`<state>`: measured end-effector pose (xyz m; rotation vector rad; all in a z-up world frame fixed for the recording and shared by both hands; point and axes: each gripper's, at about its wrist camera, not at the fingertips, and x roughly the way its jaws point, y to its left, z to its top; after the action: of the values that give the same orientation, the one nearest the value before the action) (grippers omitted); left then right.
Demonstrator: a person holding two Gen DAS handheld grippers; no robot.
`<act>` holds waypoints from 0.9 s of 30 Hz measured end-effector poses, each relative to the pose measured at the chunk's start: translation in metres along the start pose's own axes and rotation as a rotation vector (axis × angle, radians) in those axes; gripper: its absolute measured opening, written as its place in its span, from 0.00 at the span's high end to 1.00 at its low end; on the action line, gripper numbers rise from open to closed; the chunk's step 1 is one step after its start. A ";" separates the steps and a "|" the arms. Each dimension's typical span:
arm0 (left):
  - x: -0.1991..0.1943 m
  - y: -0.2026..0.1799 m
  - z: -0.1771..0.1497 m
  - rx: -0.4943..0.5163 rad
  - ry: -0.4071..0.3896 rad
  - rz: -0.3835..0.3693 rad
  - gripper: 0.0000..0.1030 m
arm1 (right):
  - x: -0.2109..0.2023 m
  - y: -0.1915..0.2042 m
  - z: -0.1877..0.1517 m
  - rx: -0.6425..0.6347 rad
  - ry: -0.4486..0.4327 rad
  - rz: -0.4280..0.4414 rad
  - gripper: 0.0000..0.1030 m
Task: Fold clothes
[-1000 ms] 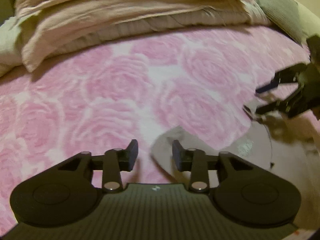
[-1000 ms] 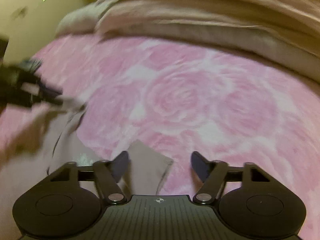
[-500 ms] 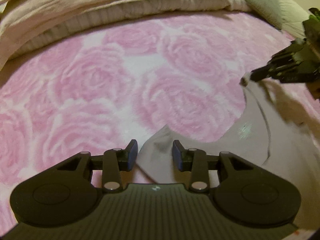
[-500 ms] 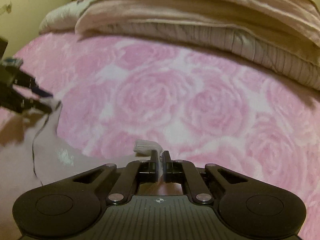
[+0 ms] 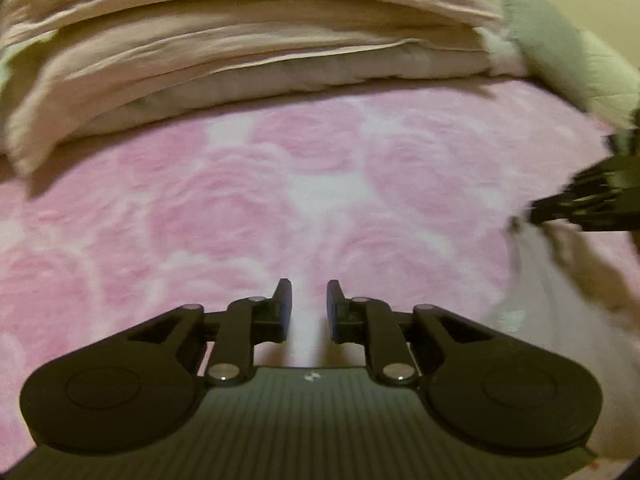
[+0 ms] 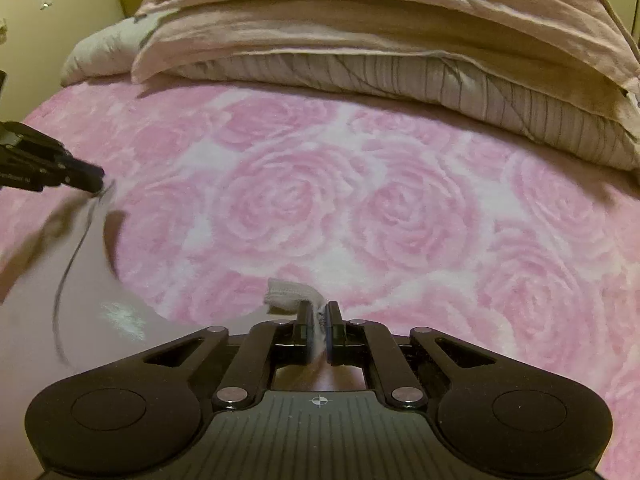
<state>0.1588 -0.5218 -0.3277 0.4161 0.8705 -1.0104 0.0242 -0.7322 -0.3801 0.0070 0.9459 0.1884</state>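
Observation:
A pale lilac garment (image 6: 32, 300) lies on the pink rose blanket (image 6: 392, 208). My right gripper (image 6: 318, 314) is shut on a white ribbed corner of it (image 6: 288, 294). The left wrist view shows that gripper (image 5: 532, 212) at the far right with the garment (image 5: 560, 320) hanging below it. My left gripper (image 5: 308, 300) has its fingers a narrow gap apart. That view is blurred, so I cannot make out cloth between them. In the right wrist view the garment's edge rises to the left gripper (image 6: 98, 184).
Folded beige quilts and a striped pillow (image 6: 400, 76) are stacked along the far side of the bed. A grey-green cushion (image 5: 560, 52) lies at the back right. A yellow wall (image 6: 60, 4) stands to the left.
The left fingers have narrowed and the garment corner seen between them is gone from view. Both views have tipped up, and the right gripper stays shut on its corner.

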 end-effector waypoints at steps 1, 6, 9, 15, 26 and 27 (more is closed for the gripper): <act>-0.001 0.006 -0.002 -0.020 0.012 0.011 0.73 | -0.001 0.001 0.000 0.006 0.000 -0.009 0.96; -0.016 0.006 -0.017 0.010 0.052 0.004 0.73 | -0.017 0.011 -0.002 0.043 -0.045 -0.004 0.87; -0.008 -0.012 -0.025 0.113 0.081 -0.022 0.73 | -0.019 0.026 -0.007 0.030 -0.038 0.027 0.86; 0.016 -0.032 -0.023 0.199 0.072 -0.009 0.76 | -0.010 0.041 -0.022 -0.020 0.005 -0.039 0.72; -0.019 -0.023 -0.014 0.097 0.053 -0.061 0.82 | -0.030 0.049 -0.027 0.021 -0.009 0.011 0.62; -0.018 -0.030 -0.015 0.107 0.065 -0.075 0.83 | -0.028 0.053 -0.029 0.026 -0.003 0.016 0.62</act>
<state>0.1216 -0.5168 -0.3203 0.5119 0.8989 -1.1211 -0.0236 -0.6872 -0.3695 0.0387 0.9455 0.1907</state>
